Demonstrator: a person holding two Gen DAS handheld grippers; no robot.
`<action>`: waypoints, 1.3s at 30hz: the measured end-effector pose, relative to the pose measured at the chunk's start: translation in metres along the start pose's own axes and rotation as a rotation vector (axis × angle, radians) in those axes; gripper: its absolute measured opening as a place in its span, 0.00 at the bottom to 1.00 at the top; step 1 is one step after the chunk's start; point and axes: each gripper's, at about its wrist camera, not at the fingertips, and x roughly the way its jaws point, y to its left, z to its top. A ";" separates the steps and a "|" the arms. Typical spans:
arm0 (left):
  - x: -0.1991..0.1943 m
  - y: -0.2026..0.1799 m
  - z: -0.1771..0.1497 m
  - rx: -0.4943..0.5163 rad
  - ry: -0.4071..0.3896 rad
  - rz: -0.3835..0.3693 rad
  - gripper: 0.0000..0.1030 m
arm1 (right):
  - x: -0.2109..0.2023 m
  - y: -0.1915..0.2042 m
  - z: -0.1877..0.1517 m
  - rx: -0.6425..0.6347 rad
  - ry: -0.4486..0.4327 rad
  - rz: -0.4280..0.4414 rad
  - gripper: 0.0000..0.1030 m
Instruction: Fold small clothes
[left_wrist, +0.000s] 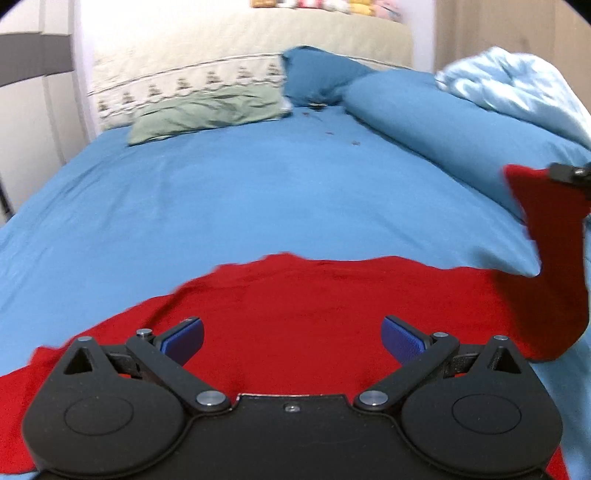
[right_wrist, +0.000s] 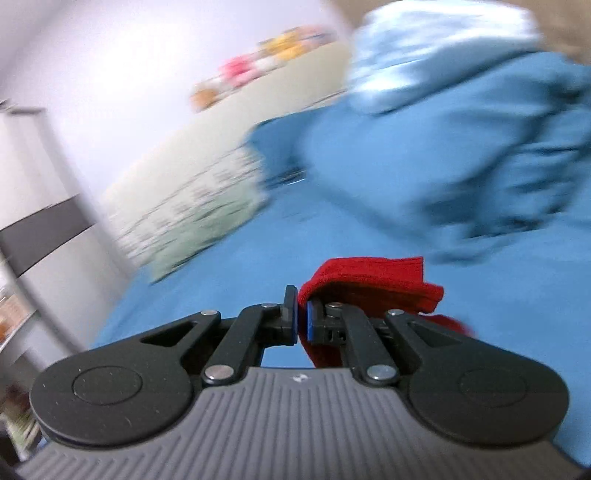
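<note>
Here, a red knit garment (left_wrist: 303, 314) lay spread across the near part of a bed covered by a blue sheet (left_wrist: 229, 192). The left gripper (left_wrist: 293, 338) hovered just over the cloth with its blue-padded fingers (left_wrist: 184, 338) spread wide and nothing between them. At the right edge of the left wrist view, one corner of the garment rose off the sheet, lifted by the right gripper (right_wrist: 301, 318). In the right wrist view, that gripper's fingers were pressed together, pinching a ribbed edge of the red garment (right_wrist: 373, 284), which bunched over the right-hand finger. Farther up the bed sat a green pillow (left_wrist: 210, 112), a dark blue pillow (left_wrist: 317, 74) and a rumpled light blue blanket (left_wrist: 517, 85). The right wrist view was heavily blurred.
</note>
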 end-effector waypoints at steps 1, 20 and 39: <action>-0.003 0.012 -0.002 -0.010 -0.003 0.016 1.00 | 0.010 0.022 -0.010 -0.020 0.024 0.040 0.19; -0.019 0.084 -0.041 -0.078 0.050 0.033 1.00 | 0.075 0.116 -0.189 -0.305 0.358 0.122 0.72; 0.079 -0.066 -0.037 0.379 0.116 -0.164 0.55 | -0.004 -0.012 -0.125 -0.353 0.300 -0.084 0.86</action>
